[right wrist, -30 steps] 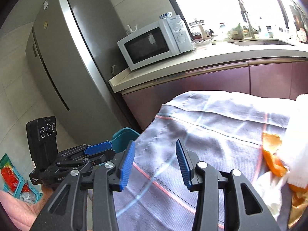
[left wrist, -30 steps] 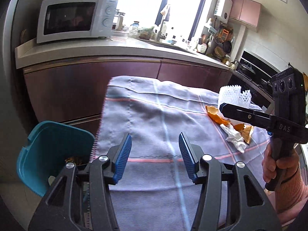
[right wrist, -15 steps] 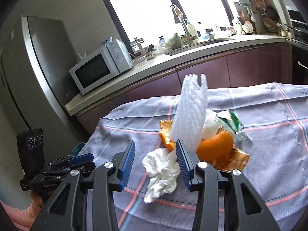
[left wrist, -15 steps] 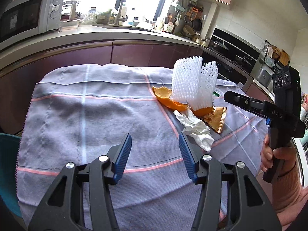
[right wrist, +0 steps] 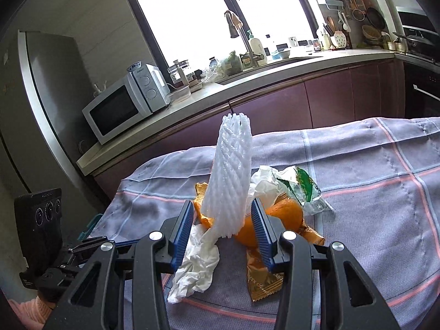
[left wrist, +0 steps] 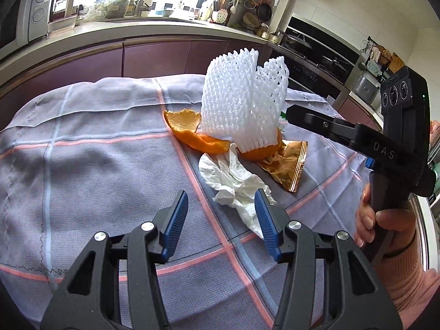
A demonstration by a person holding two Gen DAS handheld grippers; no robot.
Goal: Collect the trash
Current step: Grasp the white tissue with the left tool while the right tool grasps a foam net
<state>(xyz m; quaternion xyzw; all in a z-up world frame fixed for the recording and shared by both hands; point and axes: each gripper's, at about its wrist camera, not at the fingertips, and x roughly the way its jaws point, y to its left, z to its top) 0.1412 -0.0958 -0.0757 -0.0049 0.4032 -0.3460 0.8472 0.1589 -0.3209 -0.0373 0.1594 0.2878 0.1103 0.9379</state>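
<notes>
A checked grey cloth [left wrist: 90,143] covers the tabletop, and the trash sits in one heap toward its far right part; a white foam fruit net [left wrist: 239,104] stands upright on a curl of orange peel [left wrist: 198,137], with a crumpled white tissue [left wrist: 233,184] lying on the near side of the heap and a gold wrapper [left wrist: 286,165] flat beside it on the right; from the right wrist view a clear bag with green print [right wrist: 299,189] lies behind the peel. The left gripper [left wrist: 221,217] hangs over the cloth with its jaws released and nothing between them, its right pad just over the tissue's near end; the right gripper [right wrist: 221,228] also stands parted, its blue pads framing the foot of the foam net without pressing on it. A hand [left wrist: 382,225] grasps the right gripper's handle near the cloth's right edge.
</notes>
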